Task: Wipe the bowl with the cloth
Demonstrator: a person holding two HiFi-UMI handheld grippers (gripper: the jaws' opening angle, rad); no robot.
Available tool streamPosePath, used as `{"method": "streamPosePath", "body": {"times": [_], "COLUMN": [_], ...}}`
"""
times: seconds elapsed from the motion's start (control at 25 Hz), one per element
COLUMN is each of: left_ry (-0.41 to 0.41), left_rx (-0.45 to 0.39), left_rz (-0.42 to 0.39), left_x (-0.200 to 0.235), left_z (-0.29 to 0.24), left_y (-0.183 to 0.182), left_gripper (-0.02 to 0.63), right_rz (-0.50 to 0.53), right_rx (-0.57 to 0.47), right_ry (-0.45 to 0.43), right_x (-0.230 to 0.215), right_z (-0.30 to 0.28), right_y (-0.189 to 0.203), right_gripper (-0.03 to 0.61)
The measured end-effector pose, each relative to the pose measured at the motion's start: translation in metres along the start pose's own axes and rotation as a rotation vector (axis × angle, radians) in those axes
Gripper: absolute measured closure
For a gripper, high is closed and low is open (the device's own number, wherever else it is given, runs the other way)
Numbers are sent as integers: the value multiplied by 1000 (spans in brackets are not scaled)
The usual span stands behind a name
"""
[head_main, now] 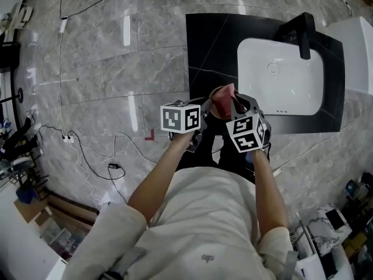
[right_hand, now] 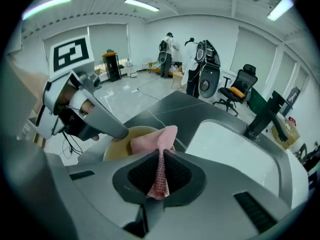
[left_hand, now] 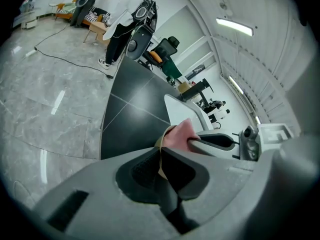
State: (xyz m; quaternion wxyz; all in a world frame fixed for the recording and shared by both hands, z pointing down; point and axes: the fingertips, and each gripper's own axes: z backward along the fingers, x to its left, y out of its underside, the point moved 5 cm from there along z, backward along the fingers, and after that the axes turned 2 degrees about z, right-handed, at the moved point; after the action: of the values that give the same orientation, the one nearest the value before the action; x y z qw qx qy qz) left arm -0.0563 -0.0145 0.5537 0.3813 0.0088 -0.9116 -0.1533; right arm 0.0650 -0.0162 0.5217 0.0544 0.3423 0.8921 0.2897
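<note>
A tan bowl [right_hand: 118, 146] is held up in front of the black counter [head_main: 207, 45]. My left gripper [left_hand: 161, 160] is shut on the bowl's thin rim [left_hand: 160, 140]; in the right gripper view it reaches in from the left [right_hand: 122, 132]. A pink cloth [right_hand: 150, 141] lies bunched inside the bowl, and my right gripper [right_hand: 160, 178] is shut on a fold of it. In the head view both grippers meet close together, left [head_main: 207, 116] and right [head_main: 232, 108], with the cloth [head_main: 224, 95] showing between them. Most of the bowl is hidden there.
A white sink basin [head_main: 280, 77] with a black faucet [head_main: 304, 34] is set in the counter just beyond the grippers. Cables [head_main: 87, 150] trail over the grey marble floor to the left. People [right_hand: 192, 59] and an office chair [right_hand: 240, 91] stand far back.
</note>
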Motion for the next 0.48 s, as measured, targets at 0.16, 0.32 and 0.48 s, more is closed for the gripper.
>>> {"method": "streamPosePath", "body": {"times": [0.16, 0.32, 0.48], "left_ry": [7, 15, 20], "left_rx": [8, 16, 22], "left_rz": [3, -3, -13], "left_x": [-5, -7, -10], "left_z": [-1, -5, -5], "left_y": [3, 7, 7], "left_gripper": [591, 589, 589], "right_rz": [125, 226, 310], "right_rx": [80, 148, 191], "right_ry": [21, 41, 42], "right_x": [6, 11, 16], "right_z": [-12, -24, -32], "right_y": [1, 4, 4], "right_gripper": [563, 563, 563]}}
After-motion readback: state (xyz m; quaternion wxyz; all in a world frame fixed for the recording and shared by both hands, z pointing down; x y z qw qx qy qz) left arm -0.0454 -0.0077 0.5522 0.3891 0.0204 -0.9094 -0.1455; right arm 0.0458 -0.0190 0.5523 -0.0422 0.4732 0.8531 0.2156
